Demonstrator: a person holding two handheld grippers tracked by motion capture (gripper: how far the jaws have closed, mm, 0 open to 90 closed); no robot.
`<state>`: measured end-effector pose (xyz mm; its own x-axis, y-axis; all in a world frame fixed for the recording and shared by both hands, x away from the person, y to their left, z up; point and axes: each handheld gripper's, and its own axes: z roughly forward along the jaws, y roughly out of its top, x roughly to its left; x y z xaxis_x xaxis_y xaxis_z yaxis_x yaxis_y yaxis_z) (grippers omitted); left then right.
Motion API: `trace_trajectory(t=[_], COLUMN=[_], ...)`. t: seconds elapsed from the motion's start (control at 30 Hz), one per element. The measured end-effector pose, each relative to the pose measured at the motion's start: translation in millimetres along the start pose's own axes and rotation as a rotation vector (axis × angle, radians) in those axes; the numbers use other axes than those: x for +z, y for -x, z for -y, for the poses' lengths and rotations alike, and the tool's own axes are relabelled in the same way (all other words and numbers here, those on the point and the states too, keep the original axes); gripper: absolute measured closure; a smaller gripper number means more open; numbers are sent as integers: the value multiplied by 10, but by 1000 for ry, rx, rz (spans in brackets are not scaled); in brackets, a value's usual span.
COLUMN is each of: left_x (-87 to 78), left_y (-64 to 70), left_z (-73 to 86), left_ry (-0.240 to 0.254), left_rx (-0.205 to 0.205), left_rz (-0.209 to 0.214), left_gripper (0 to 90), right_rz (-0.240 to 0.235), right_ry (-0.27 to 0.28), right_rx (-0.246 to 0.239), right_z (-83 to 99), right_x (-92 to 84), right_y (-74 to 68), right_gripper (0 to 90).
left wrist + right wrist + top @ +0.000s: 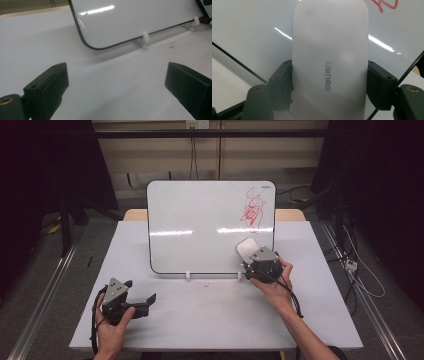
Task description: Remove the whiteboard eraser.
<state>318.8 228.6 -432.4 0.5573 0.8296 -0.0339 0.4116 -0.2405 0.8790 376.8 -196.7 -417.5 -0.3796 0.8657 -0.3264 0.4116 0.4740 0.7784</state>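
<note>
Clamping white eraser [329, 62] by its long sides, right tool [248, 259] holds it against whiteboard [200, 225] lower right, below red scribble [252, 210] | left tool [142, 295] jaws wide apart, nothing between, over bare counter [210, 315] near front-left edge | board's bottom edge on white clips [145, 37] | open counter between tools

Showing white eraser [329, 57] with grey lettering; showing white board [200, 225] edged in black, bearing red scribble [252, 210]; showing black fingers [280, 86]; showing pale grey surface [210, 315].
</note>
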Motion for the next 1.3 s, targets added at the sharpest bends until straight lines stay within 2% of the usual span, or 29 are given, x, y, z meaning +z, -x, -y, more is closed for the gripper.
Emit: trace_trajectory(t=[0.2, 0.37, 0.43, 0.57, 0.67, 1.3], left_x=[-1, 0, -1, -3, -8, -41], left_y=[-2, 0, -1, -7, -4, -41], left_z=[2, 1, 2, 4, 5, 33], left_ry=[2, -1, -2, 0, -2, -3], left_rx=[-9, -6, -8, -9, -8, -27], left_rz=[0, -2, -3, -4, -7, -12], left_gripper=[51, 51, 51, 52, 52, 52], right_rz=[-15, -70, -77, -85, -92, -68], right_ry=[3, 16, 20, 38, 59, 129], right_rx=[11, 66, 72, 69, 49, 61], right_z=[4, 8, 4, -20, -58, -91], right_x=[-11, -33, -46, -84, -145, -250], right_y=[24, 90, 103, 93, 63, 130], right_gripper=[311, 313, 313, 313, 313, 313])
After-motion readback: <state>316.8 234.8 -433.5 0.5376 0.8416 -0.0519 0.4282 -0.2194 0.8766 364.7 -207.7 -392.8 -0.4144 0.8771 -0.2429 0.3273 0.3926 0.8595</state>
